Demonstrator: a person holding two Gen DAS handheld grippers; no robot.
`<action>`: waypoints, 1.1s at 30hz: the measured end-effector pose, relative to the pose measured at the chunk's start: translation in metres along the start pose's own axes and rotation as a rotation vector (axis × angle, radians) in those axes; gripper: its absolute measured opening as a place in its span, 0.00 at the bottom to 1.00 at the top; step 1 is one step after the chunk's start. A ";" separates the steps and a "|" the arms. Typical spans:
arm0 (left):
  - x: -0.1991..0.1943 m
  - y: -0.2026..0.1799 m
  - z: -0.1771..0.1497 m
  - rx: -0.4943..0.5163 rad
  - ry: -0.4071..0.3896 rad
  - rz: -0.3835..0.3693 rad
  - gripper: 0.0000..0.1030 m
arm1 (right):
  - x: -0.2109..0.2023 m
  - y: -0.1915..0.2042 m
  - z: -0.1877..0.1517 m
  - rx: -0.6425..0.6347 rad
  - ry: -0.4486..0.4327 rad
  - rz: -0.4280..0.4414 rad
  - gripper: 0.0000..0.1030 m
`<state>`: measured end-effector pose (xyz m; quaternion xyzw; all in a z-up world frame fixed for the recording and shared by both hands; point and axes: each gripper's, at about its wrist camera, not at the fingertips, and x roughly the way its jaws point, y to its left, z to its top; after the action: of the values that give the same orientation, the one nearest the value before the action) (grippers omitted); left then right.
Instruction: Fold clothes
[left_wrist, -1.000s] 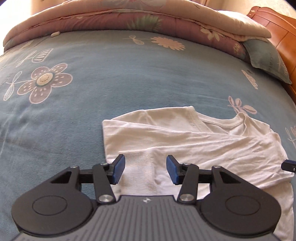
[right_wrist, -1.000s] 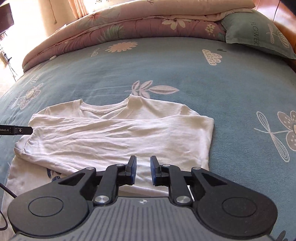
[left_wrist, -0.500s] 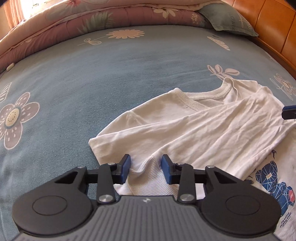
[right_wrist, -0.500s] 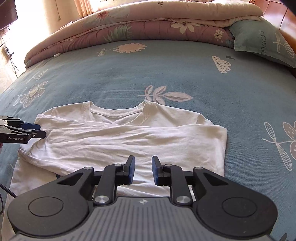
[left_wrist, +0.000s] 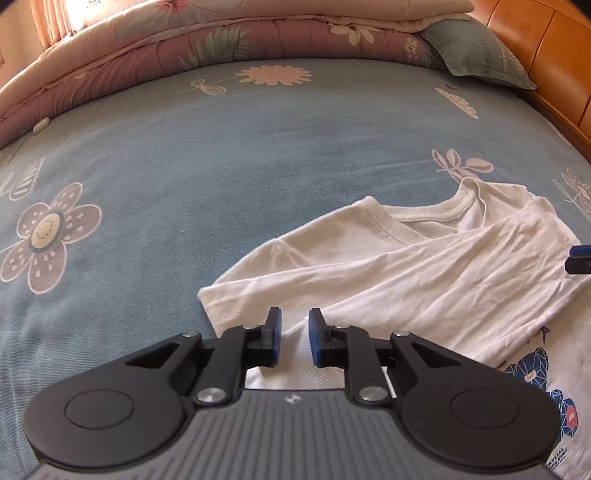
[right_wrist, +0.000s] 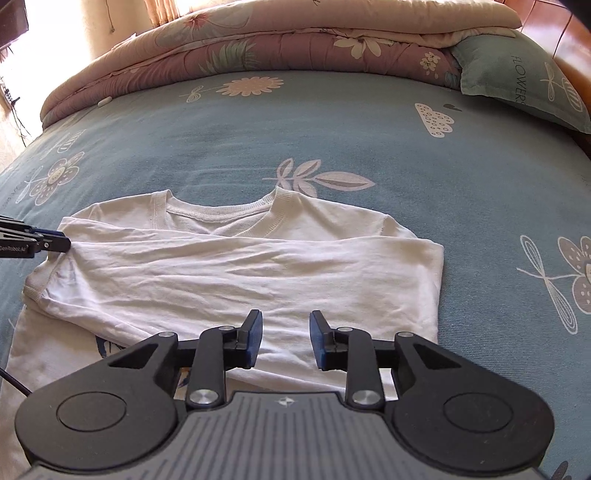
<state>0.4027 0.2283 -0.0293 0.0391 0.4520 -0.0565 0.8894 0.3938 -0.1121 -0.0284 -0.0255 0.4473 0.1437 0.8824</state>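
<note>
A white long-sleeved shirt (left_wrist: 424, 273) lies on the blue flowered bedsheet (left_wrist: 184, 166), neckline away from me and both sleeves folded across the chest. A blue print shows below the sleeves. My left gripper (left_wrist: 295, 343) hovers at the shirt's left edge, and its jaws are closing with the ribbed sleeve cuff (left_wrist: 295, 380) between them; a gap still shows at the pads. In the right wrist view the shirt (right_wrist: 240, 273) fills the middle. My right gripper (right_wrist: 286, 343) is over the folded sleeve near the shirt's right side, its jaws opening with only flat cloth beneath. The left gripper (right_wrist: 48, 242) shows at that view's left edge.
A folded pink flowered quilt (right_wrist: 277, 40) lies along the far side of the bed. A blue-green pillow (right_wrist: 524, 77) sits at the back right, against a wooden headboard (left_wrist: 546, 55). Bare sheet surrounds the shirt on the left, far and right sides.
The left jaws have narrowed around the sleeve cuff and the left wrist has rolled, tilting its view. The right jaws have widened over the shirt. Neither hand has shifted much.
</note>
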 end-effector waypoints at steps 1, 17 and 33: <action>-0.007 -0.001 0.003 -0.002 -0.019 0.005 0.15 | 0.001 -0.002 0.001 -0.006 -0.002 -0.010 0.32; 0.003 -0.037 -0.035 0.096 0.069 -0.160 0.29 | 0.018 0.026 -0.013 -0.240 0.017 -0.008 0.51; 0.009 -0.038 -0.020 0.061 0.033 -0.173 0.42 | 0.015 0.073 -0.027 -0.277 0.026 0.127 0.55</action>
<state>0.3866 0.1924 -0.0487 0.0277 0.4663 -0.1461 0.8720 0.3605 -0.0432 -0.0506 -0.1206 0.4353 0.2592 0.8537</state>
